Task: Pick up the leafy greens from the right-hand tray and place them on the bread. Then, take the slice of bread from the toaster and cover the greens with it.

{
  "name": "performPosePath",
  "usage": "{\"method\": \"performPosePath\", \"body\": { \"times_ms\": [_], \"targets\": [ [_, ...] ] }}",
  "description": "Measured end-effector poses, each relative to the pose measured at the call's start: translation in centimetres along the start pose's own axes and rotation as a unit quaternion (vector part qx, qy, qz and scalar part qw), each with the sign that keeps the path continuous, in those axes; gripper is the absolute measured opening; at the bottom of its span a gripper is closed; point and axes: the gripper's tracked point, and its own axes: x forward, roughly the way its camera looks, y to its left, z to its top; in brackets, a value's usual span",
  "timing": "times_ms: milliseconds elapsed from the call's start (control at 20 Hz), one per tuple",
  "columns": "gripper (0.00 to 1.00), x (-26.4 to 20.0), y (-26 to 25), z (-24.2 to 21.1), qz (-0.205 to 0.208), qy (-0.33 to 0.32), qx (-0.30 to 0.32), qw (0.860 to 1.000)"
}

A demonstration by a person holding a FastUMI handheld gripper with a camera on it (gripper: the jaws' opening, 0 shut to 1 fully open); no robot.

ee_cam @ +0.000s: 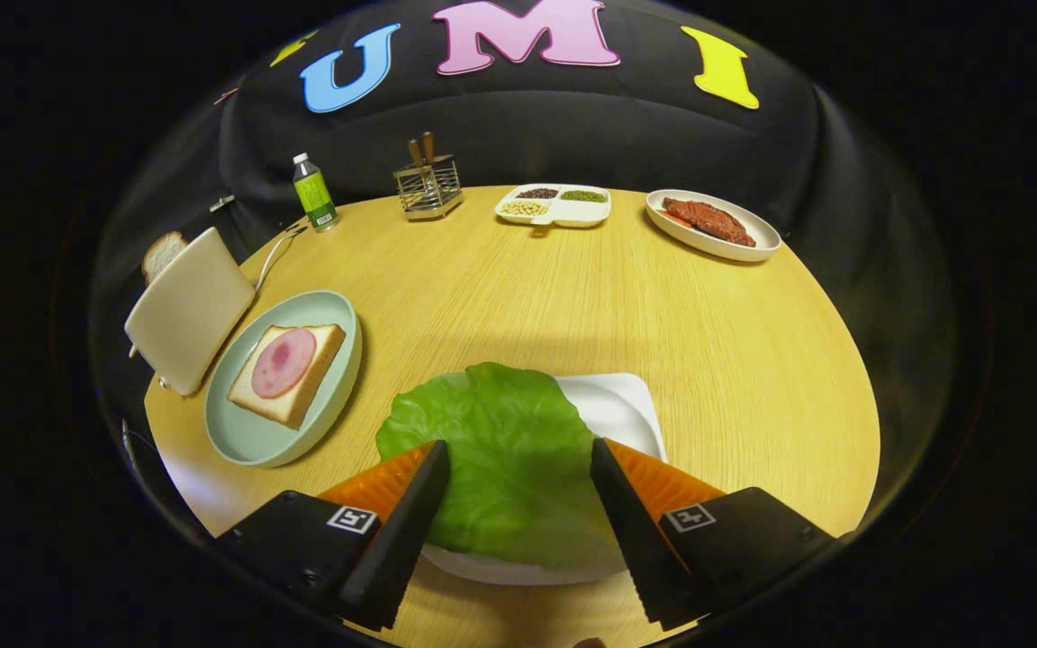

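Lettuce leaf [505, 454] lies flat on the white tray [622, 409] at my 12 o'clock, between and under my gripper [518, 459] fingers, which stand apart on either side, while the ham-topped bread [286, 373] waits on the green plate [253, 436] at 10 o'clock.

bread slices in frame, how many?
2. One slice topped with ham lies on the green plate, left of the open gripper; another sticks up from the toaster. More may hide inside.

Bright, even overhead light on the table [518, 297]; soft shadows beside the plates, edges bowed by fisheye, focus sharp.
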Motion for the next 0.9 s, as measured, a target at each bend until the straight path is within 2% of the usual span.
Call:
{"method": "performPosePath", "body": {
  "times_ms": [150,250,300,400,450,500,700,800,850,900],
  "targets": [
    [0.98,0.0,0.2,-0.6,-0.007,0.001,-0.044,0.999],
    [0.95,0.1,0.5,-0.5,-0.007,-0.003,-0.042,0.999],
    [0.85,-0.1,0.5,-0.6,-0.009,-0.003,-0.04,0.999],
    [0.82,-0.1,0.4,-0.7,-0.013,-0.003,-0.046,0.999],
    [0.68,-0.1,0.3,-0.6,-0.012,-0.003,-0.047,0.999],
    [0.64,0.0,0.4,-0.7,-0.009,0.002,-0.05,0.999],
    [0.26,0.1,-0.1,-0.5,-0.01,0.005,-0.047,0.999],
    [0.24,0.1,-0.4,-0.5,-0.01,0.006,-0.038,0.999],
    [0.13,0.1,-0.6,-0.5,-0.01,0.01,-0.027,1.0],
    [0.09,0.1,-0.6,-0.3,-0.007,0.013,-0.015,1.0]
  ]
}}
